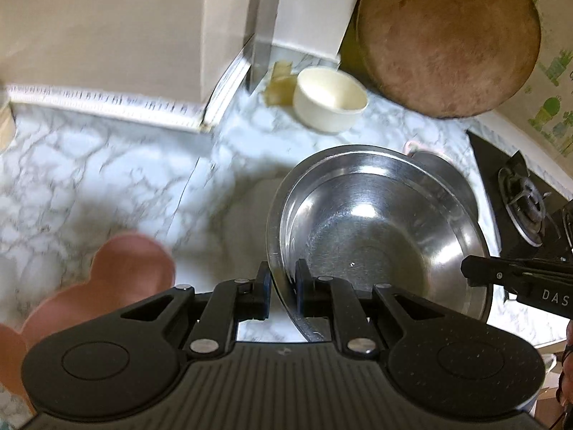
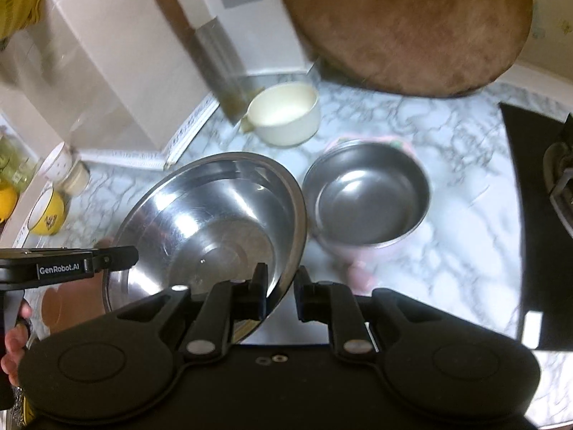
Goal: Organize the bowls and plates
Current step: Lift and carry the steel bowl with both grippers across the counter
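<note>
**Both claws carry the big bowl**

Left claw [image 1: 283,288] and right claw [image 2: 281,292] each clamp opposite rims of the big bowl [image 2: 211,215], sharing its weight above the surface [image 1: 107,165], just beside the small bowl [image 2: 369,197], probably to nest them.

Open marble countertop [image 1: 107,165] lies to the left. Ahead, a small steel bowl [image 2: 369,193] sits just right of the large steel bowl [image 2: 211,222]. Farther back, a cream ceramic bowl [image 2: 286,114], a leaning round wooden board [image 2: 404,25] and a cleaver [image 2: 215,57] block the corner; a black gas hob [image 2: 537,215] bounds the right.
</note>
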